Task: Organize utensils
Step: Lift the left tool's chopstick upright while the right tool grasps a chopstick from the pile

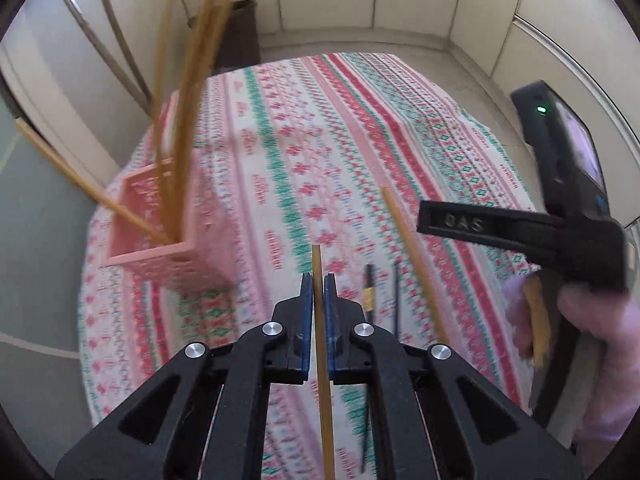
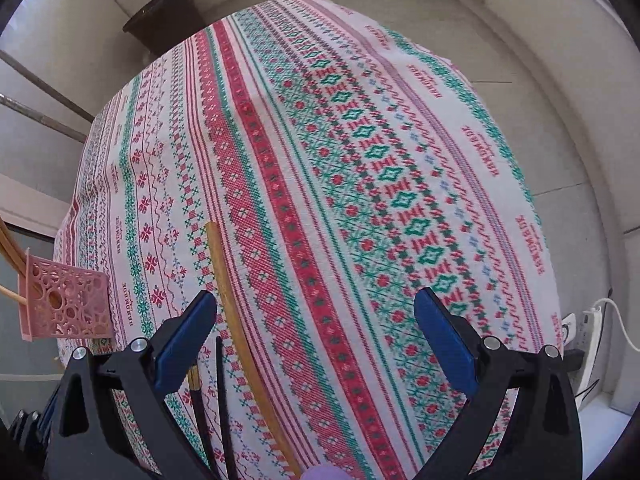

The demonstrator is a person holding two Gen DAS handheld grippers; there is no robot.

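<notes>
My left gripper (image 1: 318,280) is shut on a wooden chopstick (image 1: 321,344) that runs lengthwise between its blue pads, held above the table. A pink lattice holder (image 1: 160,240) stands to the left with several wooden chopsticks leaning in it. On the cloth lie another wooden chopstick (image 1: 416,264) and two thin black chopsticks (image 1: 369,292). In the right wrist view my right gripper (image 2: 316,306) is open over the cloth, holding nothing. The wooden chopstick (image 2: 232,304) lies just inside its left finger, the black chopsticks (image 2: 220,400) beside it, and the holder (image 2: 68,308) stands far left.
A round table carries a patterned red, green and white cloth (image 2: 360,160). A dark bin (image 2: 164,20) stands on the floor behind it. A power strip (image 2: 588,328) lies on the floor at the right. A gloved hand (image 1: 592,320) grips the right tool's black body (image 1: 520,236).
</notes>
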